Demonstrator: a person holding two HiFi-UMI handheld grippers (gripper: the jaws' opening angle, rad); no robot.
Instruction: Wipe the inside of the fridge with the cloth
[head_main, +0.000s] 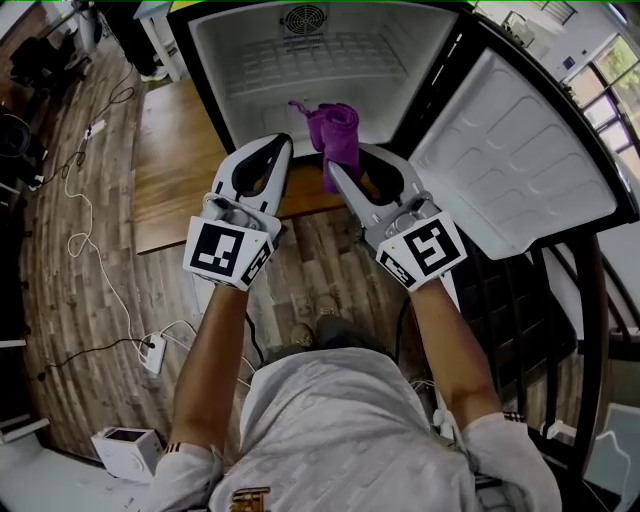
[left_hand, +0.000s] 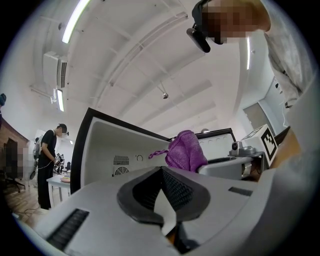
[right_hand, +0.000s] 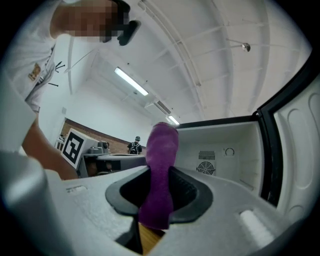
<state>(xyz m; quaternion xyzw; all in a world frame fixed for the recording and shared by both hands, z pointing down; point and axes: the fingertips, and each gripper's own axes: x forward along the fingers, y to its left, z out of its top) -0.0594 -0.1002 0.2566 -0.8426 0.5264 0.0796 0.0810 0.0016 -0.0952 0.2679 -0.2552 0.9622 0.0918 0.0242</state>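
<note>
**Cloth (head_main: 338, 135) pinched in the right gripper (head_main: 356, 166) before the open fridge (head_main: 236, 78)**

In the head view, the left gripper (head_main: 277, 148) pointed toward 12 o'clock at the fridge's front edge, over a wooden platform (head_main: 178, 160). Its own view showed the jaws brought together with nothing between them. The purple cloth stood at 1 o'clock from their tips, apart from them.

The cloth sat just right of that gripper, at 11 o'clock from the right gripper's tips. It was bunched into a roll that rose past the tips toward the fridge cavity, with a thin tail sticking out at 9 o'clock. In the right gripper view, the cloth (right_hand: 160, 170) ran upright between the two dark pads (right_hand: 186, 192), which were clamped on its lower part. Its free upper end stood clear above them at 12 o'clock. The cloth touched no fridge wall.

A round fan vent (head_main: 303, 18) showed at 12 o'clock on the fridge's back wall. The fridge door (head_main: 520, 150) hung open at 3 o'clock from the cloth, its white inner panel facing up.
</note>
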